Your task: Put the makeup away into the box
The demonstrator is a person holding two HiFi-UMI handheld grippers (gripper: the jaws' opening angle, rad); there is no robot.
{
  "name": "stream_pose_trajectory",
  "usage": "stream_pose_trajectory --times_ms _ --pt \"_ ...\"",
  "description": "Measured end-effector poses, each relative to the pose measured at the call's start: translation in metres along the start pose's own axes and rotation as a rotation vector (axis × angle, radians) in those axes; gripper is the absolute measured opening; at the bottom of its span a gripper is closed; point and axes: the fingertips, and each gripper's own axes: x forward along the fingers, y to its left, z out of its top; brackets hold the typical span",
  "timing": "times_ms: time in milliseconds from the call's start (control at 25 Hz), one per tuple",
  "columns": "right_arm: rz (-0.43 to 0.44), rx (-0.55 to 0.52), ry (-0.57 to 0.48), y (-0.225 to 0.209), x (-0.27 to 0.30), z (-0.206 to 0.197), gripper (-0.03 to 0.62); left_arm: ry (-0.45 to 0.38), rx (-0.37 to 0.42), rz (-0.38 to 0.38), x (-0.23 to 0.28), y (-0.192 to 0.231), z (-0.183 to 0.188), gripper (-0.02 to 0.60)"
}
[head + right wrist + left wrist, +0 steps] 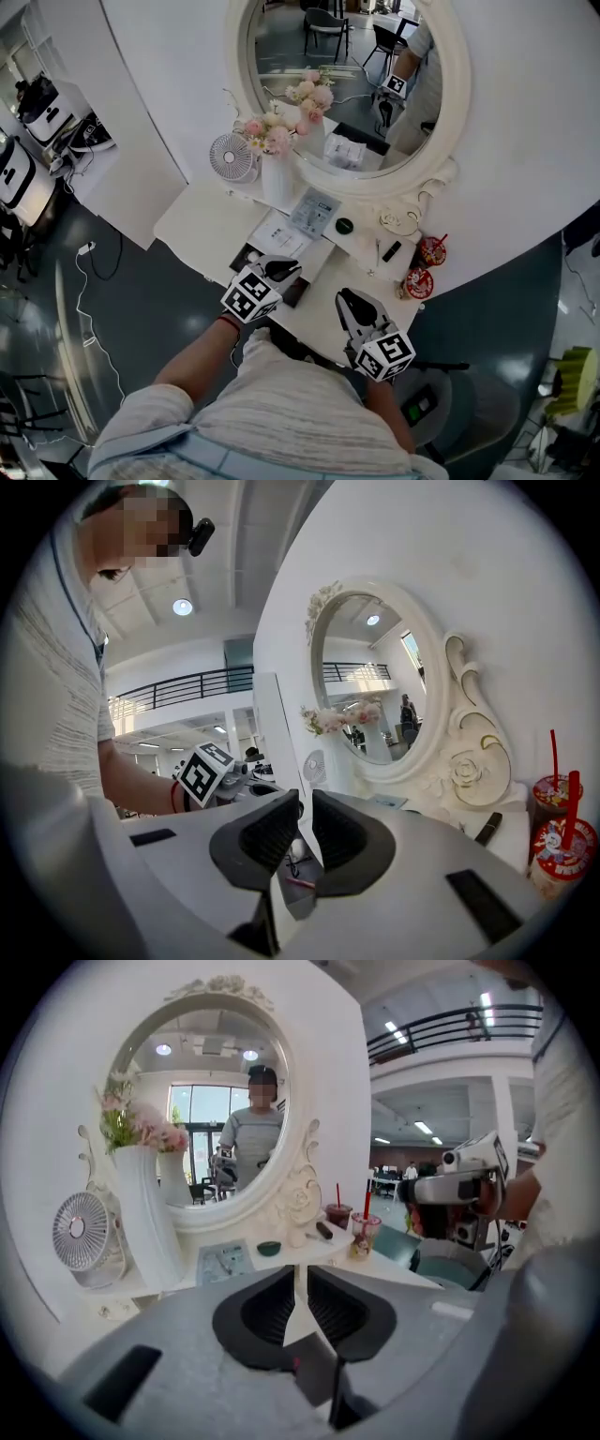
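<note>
A dark green round compact [344,226] and a black lipstick [391,250] lie on the white vanity table [211,225] below the oval mirror [352,56]. A dark box-like thing [297,292] sits at the table's front edge, partly hidden by my left gripper [289,266], which hangs just above it. That gripper's jaws stand almost together with nothing between them [300,1279]. My right gripper [343,297] hovers at the front edge to the right, jaws likewise closed to a slit and empty [306,817]. The compact [269,1248] and lipstick [323,1230] show far ahead of the left gripper.
A white vase of pink flowers [277,173] and a small fan [232,157] stand at the back left. Flat packets [314,211] lie mid-table. Two red cups with straws [424,267] stand at the right end. Dark floor with cables lies to the left.
</note>
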Motion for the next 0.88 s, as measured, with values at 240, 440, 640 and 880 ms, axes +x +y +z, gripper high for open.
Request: stream_pose_trajectory --times_ms 240,440,640,880 --pt "0.04 -0.015 -0.049 0.011 -0.001 0.023 0.011 -0.194 0.0 -0.029 -0.02 -0.023 0.048 0.031" --pt "0.048 -0.027 -0.059 0.016 -0.004 0.029 0.011 -0.328 -0.064 -0.115 -0.034 -0.045 0.071 0.025" --pt "0.054 -0.034 -0.066 0.017 -0.006 0.035 0.011 -0.436 -0.1 -0.182 -0.047 -0.063 0.084 0.025" --pt "0.09 -0.048 -0.067 0.023 -0.006 0.04 0.009 -0.484 -0.123 -0.211 -0.054 -0.079 0.087 0.025"
